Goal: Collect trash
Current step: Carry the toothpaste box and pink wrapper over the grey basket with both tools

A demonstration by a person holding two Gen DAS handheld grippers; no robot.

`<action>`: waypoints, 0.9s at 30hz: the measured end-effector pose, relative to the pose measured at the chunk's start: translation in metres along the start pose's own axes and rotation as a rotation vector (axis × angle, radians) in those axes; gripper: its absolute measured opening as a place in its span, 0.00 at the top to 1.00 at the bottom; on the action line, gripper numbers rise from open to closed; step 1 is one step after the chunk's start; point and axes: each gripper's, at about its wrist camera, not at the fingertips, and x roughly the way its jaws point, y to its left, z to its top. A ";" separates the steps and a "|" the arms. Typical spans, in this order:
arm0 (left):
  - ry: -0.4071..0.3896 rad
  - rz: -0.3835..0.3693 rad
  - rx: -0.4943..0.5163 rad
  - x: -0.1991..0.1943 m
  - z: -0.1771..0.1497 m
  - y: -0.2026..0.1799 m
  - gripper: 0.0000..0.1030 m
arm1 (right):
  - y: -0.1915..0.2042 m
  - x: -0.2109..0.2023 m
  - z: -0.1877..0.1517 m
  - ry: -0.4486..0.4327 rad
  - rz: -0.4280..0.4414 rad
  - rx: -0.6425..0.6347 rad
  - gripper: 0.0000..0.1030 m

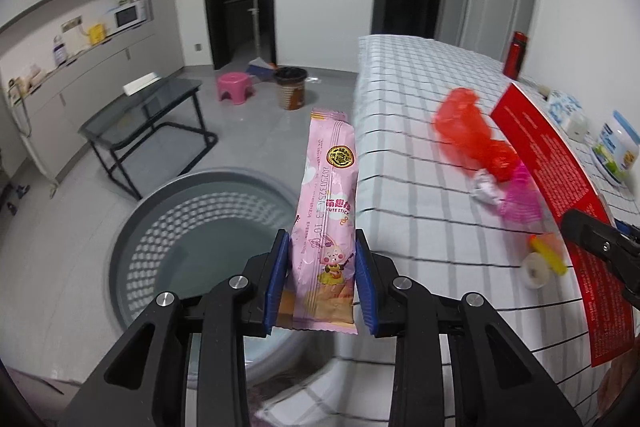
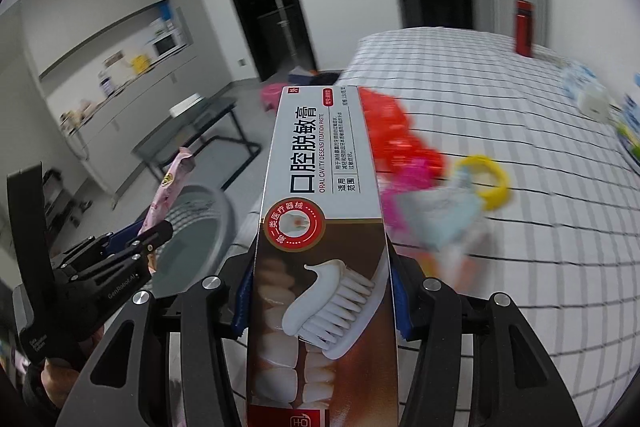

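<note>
1. The left gripper (image 1: 322, 283) has its jaws clamped on a pink snack wrapper (image 1: 328, 195). It grips the wrapper near the bottom, so the long part sticks out in front.
2. The wrapper hangs next to the grey laundry-style trash basket (image 1: 192, 223) on the floor. I think it is held there so it can be dropped in.
3. The right gripper (image 2: 320, 307) has its jaws clamped on a toothpaste box (image 2: 320, 227). The blue pads press on the two long sides, which keeps the box from slipping.
4. The box points out over the edge of the bed (image 2: 520, 211), toward the basket (both hands seem to carry trash the same way).
5. More trash lies on the checked bed cover. There is a red plastic bag (image 1: 468, 131), a pink bit of plastic (image 1: 520, 195) touching it, and a crumpled white paper (image 1: 486, 187) just beside them.
6. A small white roll of tape (image 1: 536, 269) lies near a yellow thing (image 1: 550, 255). The yellow thing is blurry, so I cannot say what it is.
7. A red bottle (image 1: 516, 55) stands upright at the far side of the bed. A white tub (image 1: 618, 151) sits near the right edge. These may not be trash.
8. My guess is that the task is partly done, as the bed has more trash to pick up.
</note>
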 end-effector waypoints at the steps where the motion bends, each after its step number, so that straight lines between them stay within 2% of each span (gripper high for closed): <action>1: 0.003 0.010 -0.007 0.000 -0.001 0.006 0.70 | 0.008 0.006 0.002 0.007 0.012 -0.012 0.50; 14: 0.083 0.109 -0.126 0.025 -0.025 0.100 0.70 | 0.105 0.089 0.005 0.142 0.139 -0.157 0.50; 20: 0.117 0.126 -0.157 0.036 -0.033 0.125 0.70 | 0.141 0.121 -0.001 0.214 0.169 -0.208 0.50; 27: 0.155 0.127 -0.186 0.049 -0.039 0.143 0.69 | 0.165 0.150 -0.007 0.294 0.199 -0.234 0.50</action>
